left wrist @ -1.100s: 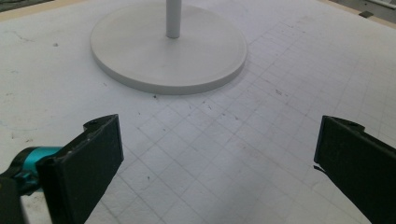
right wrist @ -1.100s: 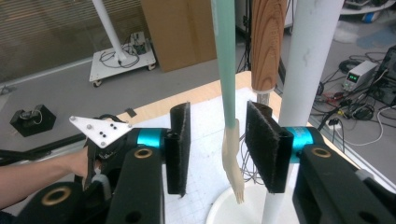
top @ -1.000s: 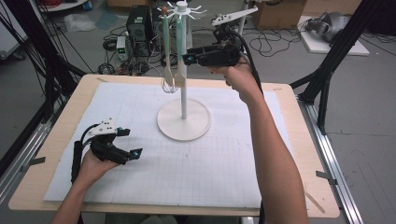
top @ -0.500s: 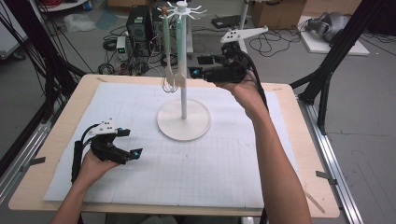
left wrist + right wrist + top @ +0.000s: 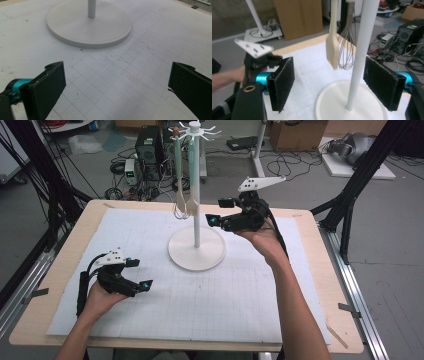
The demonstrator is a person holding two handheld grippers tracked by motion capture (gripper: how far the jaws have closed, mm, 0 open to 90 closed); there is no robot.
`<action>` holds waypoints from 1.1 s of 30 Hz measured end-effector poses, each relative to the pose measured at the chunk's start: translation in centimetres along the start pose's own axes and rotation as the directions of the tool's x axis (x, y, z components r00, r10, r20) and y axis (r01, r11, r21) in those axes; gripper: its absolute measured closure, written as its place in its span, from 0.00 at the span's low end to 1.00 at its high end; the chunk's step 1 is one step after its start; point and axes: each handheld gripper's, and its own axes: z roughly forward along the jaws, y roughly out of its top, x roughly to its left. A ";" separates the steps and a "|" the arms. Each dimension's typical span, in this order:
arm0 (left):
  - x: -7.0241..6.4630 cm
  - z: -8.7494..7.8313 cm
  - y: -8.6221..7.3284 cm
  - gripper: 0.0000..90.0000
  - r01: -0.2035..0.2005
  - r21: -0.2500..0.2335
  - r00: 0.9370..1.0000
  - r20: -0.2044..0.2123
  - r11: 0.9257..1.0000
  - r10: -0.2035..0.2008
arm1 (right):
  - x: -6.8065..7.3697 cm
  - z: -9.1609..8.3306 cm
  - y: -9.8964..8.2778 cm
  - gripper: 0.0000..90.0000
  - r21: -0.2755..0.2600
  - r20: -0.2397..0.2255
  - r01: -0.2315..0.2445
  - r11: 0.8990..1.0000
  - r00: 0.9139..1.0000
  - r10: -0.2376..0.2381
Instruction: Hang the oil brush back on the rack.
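Your right tongs (image 5: pixel 218 211) hang above the counter (image 5: pixel 310 270) just right of the white utensil stand (image 5: pixel 196 247), their jaws having just been opening and now standing wide with nothing pressed between the pads. In the right gripper view the stand's pole (image 5: pixel 359 57) rises between those jaws, nearer the right-hand pad, and it blocks the straight line toward the hanging utensils behind it. A cream silicone brush (image 5: pixel 332 47) and a wire whisk (image 5: pixel 347 52) dangle from the hooks at the top of the stand, side by side and clear of the white grid mat (image 5: pixel 215 305); from the high view they hang on the far left side of the pole, handles up, heads down. Your left tongs (image 5: pixel 141 273) rest low over the mat at the near left, well apart from the stand, jaws spread wide and holding nothing. In the left gripper view the stand's round base (image 5: pixel 88 23) lies ahead on the mat. Beyond the counter's far edge the floor carries a black computer tower (image 5: pixel 148 145), coiled cables (image 5: pixel 290 167) and a cardboard box (image 5: pixel 295 132); black frame legs (image 5: pixel 360 185) stand at both sides.
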 end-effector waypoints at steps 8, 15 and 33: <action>0.1 -0.2 -0.1 0.02 -0.003 0.001 1.000 -0.007 1.000 0.003 | 0.2 0.0 -2.6 0.19 0.051 0.042 0.001 0.999 0.999 -0.003; 0.1 -0.1 -0.1 0.02 -0.003 0.003 1.000 -0.006 1.000 0.003 | 0.6 -0.5 -4.3 0.19 0.052 0.060 0.004 0.999 0.998 -0.007; 0.2 -0.3 -0.1 0.02 0.008 0.001 1.000 -0.017 1.000 -0.008 | 0.7 -1.3 -8.9 0.12 0.074 0.119 -0.036 0.997 0.993 0.027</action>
